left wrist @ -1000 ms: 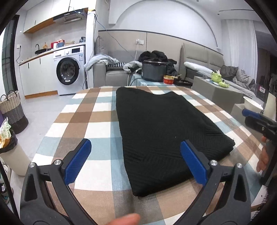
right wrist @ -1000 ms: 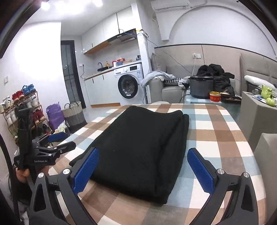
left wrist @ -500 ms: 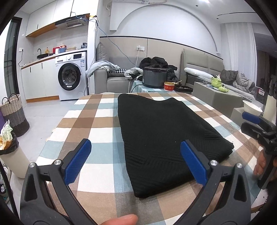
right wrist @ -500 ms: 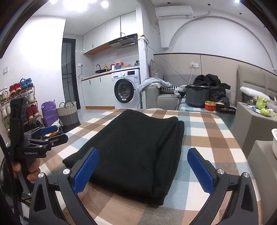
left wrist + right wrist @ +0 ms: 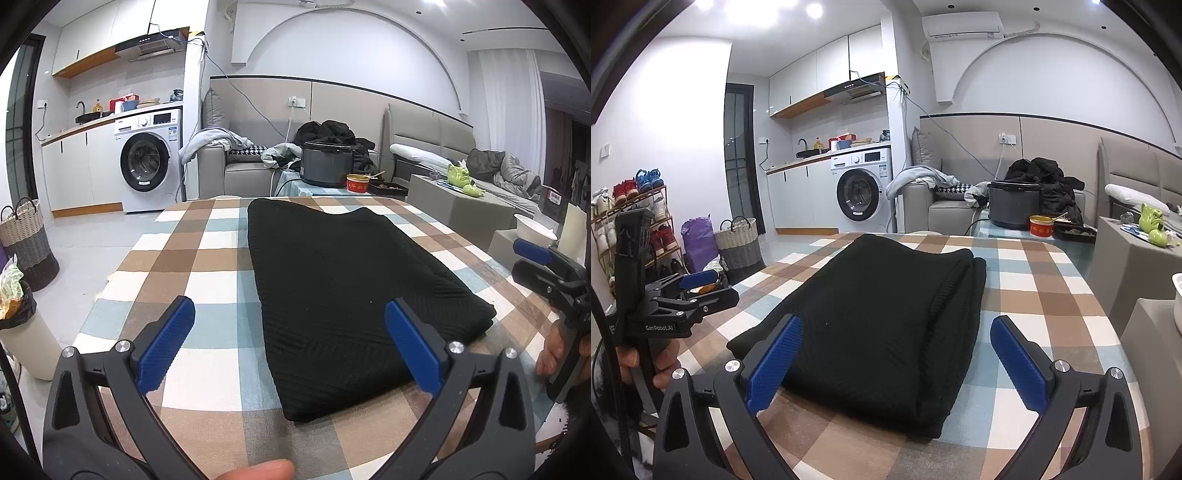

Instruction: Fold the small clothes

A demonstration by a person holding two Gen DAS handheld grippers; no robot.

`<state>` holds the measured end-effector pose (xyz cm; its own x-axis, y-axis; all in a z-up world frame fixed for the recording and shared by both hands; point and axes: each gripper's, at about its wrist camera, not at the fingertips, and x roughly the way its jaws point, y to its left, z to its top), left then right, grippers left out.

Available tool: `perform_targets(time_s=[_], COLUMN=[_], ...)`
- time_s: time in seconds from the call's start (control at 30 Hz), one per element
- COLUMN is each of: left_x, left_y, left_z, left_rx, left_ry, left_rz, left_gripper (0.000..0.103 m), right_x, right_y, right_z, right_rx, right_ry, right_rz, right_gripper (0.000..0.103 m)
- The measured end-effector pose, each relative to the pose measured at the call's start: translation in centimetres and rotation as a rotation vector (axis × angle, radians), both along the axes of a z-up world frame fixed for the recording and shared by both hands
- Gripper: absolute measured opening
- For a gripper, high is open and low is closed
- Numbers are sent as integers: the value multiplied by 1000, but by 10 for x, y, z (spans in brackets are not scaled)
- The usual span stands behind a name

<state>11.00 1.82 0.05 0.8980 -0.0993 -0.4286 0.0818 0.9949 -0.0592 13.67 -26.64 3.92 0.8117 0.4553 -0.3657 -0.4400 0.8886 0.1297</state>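
checked tablecloth: one folded black garment, two gripper units agape.

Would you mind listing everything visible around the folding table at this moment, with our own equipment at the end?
Garment: one, black, folded lengthwise on the table.
Tablecloth: one, brown, blue and white check, covering the table.
Washing machine: one, white, under the counter, far left.
Cooker pot: one, dark grey, on the side table behind.
Tin: one, red, beside the pot.
Basket: one, beige and grey, on the floor.
Shoe rack: one, holding red, blue and white shoes, left wall.
Left gripper: one, black with blue pads, open, empty.
Right gripper: one, same colours, open, empty.
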Motion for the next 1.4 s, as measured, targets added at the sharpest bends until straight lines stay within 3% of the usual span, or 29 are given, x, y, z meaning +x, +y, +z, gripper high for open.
perform_targets(time_s=[1.4], left_x=[0], left_y=[1], left_z=[0], left_rx=[-1], left_ry=[4], left_rz=[0], left_gripper=[102], right_x=[2], right_y=[3], right_z=[-1], right_rx=[-6], right_ry=[-1], right_rz=[-2], right_gripper=[103])
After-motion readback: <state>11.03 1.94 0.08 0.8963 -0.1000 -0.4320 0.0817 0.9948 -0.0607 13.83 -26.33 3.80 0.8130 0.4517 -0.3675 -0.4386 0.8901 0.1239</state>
